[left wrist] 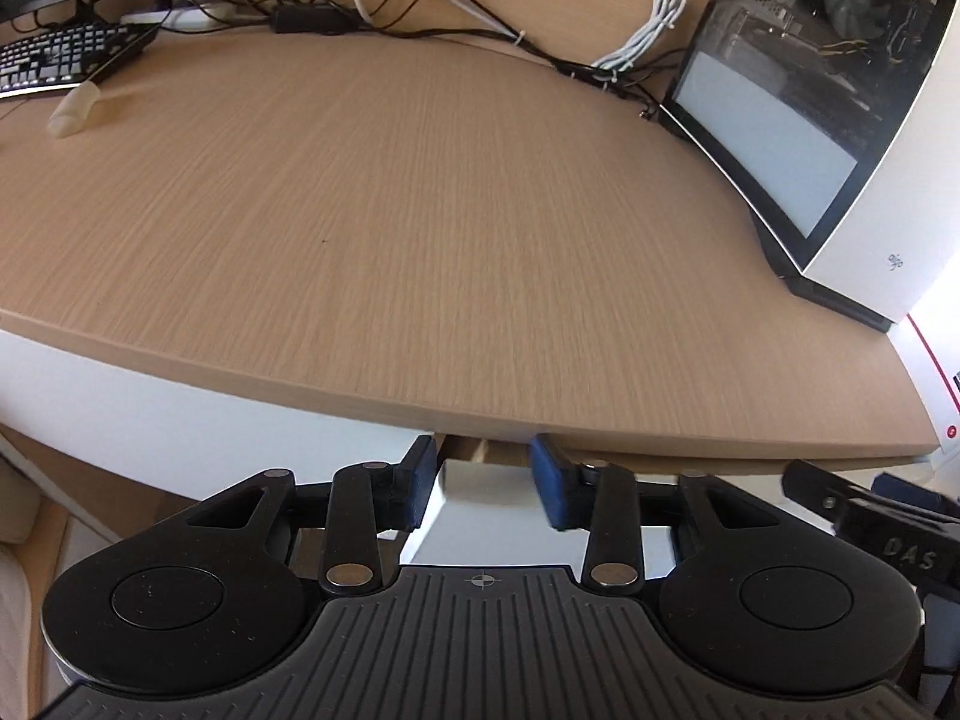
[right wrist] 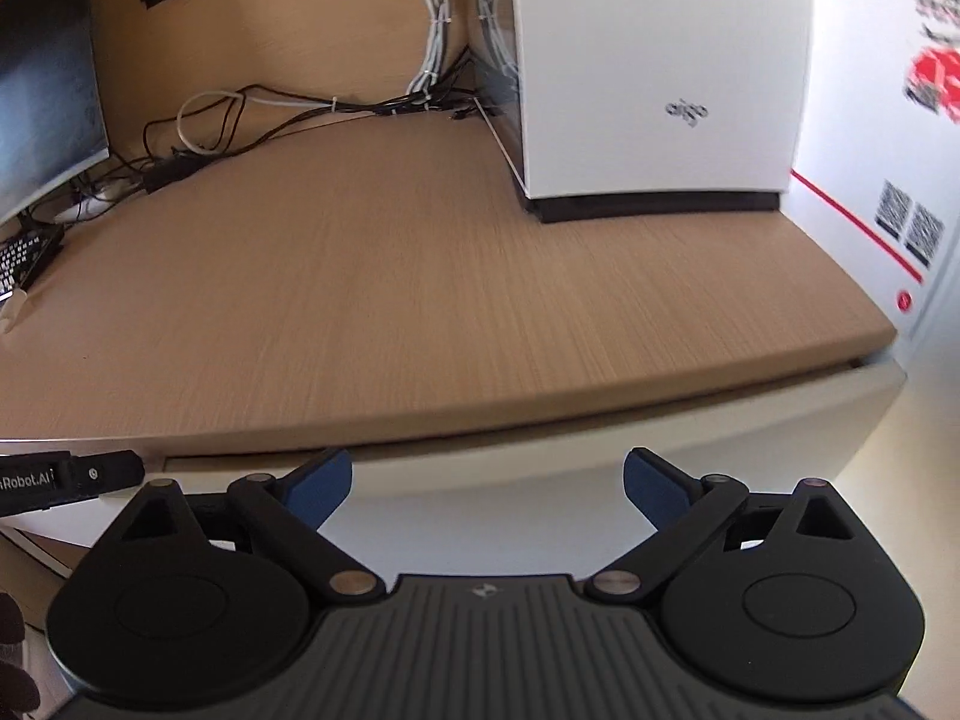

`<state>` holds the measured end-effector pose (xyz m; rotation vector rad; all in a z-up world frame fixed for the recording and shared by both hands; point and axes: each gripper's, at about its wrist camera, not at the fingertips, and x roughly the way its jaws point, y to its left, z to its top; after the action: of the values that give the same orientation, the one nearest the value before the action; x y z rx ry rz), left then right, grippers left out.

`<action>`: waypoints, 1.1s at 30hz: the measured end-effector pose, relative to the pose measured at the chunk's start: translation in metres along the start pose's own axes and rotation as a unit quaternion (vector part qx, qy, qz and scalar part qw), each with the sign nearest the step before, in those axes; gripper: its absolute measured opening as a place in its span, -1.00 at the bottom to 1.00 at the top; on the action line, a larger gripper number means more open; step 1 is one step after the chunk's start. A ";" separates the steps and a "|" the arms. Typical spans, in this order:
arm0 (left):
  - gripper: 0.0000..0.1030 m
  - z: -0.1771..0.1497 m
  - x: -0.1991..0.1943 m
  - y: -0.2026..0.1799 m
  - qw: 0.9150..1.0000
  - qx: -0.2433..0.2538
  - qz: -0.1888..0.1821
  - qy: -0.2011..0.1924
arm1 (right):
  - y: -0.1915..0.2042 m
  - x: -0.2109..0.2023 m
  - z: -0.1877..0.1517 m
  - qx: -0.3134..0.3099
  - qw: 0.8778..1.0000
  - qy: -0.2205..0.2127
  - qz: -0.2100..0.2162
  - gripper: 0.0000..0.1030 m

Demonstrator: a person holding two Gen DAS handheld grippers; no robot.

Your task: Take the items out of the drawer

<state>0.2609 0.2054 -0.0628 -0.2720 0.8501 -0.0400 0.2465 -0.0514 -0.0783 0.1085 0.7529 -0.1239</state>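
Observation:
A white drawer front [right wrist: 540,450] runs under the front lip of the wooden desk [right wrist: 420,300]. My left gripper [left wrist: 483,474] sits at that lip, its blue pads [left wrist: 549,480] pressed against both sides of the drawer's white corner [left wrist: 480,480]. A thin gap above it shows the wooden inside [left wrist: 480,450]. No drawer contents are visible. In the right wrist view the left gripper [right wrist: 114,471] pokes in at the drawer's left end. My right gripper [right wrist: 486,480] hangs open in front of the drawer face, with nothing between its fingers. Its black body [left wrist: 864,510] shows at the left wrist view's right edge.
A white computer case [right wrist: 654,72] stands at the desk's back right, beside a white box with red print [right wrist: 888,120]. Tangled cables [left wrist: 420,12] lie along the back. A keyboard [left wrist: 54,57], a monitor [right wrist: 42,90] and a small pale cylinder [left wrist: 72,111] are at the left.

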 end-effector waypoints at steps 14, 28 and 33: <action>0.10 -0.003 0.003 -0.011 1.000 -0.016 0.011 0.014 | 0.003 0.031 0.020 -0.037 0.999 0.036 0.002 1.00; 0.09 -0.007 -0.006 -0.019 0.999 0.008 0.025 0.027 | 0.008 0.034 0.030 -0.053 0.995 0.083 0.018 1.00; -0.03 -0.004 -0.005 -0.009 0.999 -0.024 0.026 0.020 | 0.001 0.034 0.030 -0.042 0.997 0.065 0.015 0.94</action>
<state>0.2550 0.1967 -0.0596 -0.2953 0.8977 0.0238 0.2915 -0.0572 -0.0797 0.0482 0.8858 -0.0567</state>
